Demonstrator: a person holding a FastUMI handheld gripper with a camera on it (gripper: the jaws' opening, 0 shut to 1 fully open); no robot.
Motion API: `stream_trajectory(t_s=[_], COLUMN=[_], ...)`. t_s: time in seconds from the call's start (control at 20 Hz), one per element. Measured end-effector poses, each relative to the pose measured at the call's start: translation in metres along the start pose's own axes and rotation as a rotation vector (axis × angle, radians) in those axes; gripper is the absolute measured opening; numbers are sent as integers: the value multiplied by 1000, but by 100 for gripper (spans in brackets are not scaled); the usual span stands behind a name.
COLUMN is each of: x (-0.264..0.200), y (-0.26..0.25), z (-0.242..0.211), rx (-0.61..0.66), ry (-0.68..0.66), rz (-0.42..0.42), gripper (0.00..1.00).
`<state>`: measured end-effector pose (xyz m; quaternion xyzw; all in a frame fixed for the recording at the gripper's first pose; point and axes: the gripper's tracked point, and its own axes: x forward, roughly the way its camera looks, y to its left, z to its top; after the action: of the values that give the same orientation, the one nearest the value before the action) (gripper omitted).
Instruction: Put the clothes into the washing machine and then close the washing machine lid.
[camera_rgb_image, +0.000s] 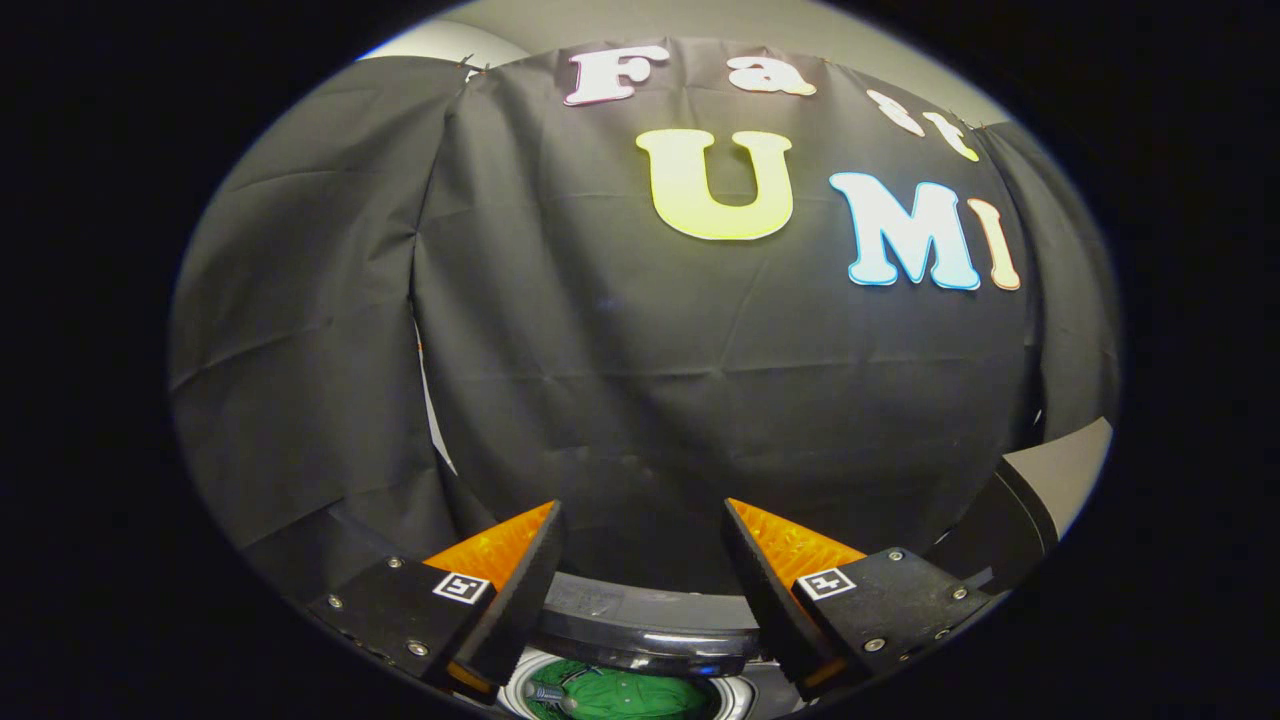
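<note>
My gripper (642, 505) is open with nothing between its fingers, held high and pointing at the booth's black cloth wall. Below and between the fingers I see the washing machine's dark glossy top (640, 635). Just under that is its round white-rimmed opening (738, 700). Green clothing (625, 695) lies inside the opening, with a small grey part at its left. The fingers hide the sides of the opening. Where the machine's lid stands I cannot tell.
The black cloth wall (700, 380) hangs close ahead, with a seam gap (432, 420) at the left. A grey panel with a dark edge (1055, 480) rises beyond the right finger.
</note>
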<state>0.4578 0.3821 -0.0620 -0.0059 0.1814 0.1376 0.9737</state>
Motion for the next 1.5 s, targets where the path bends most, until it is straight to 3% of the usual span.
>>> stream_trajectory(t_s=[1.0, 1.5], x=[-93, -178], y=[23, 21], z=[-98, -83], rx=[-76, -33], ry=[89, 7], rz=[71, 81], gripper=[95, 95])
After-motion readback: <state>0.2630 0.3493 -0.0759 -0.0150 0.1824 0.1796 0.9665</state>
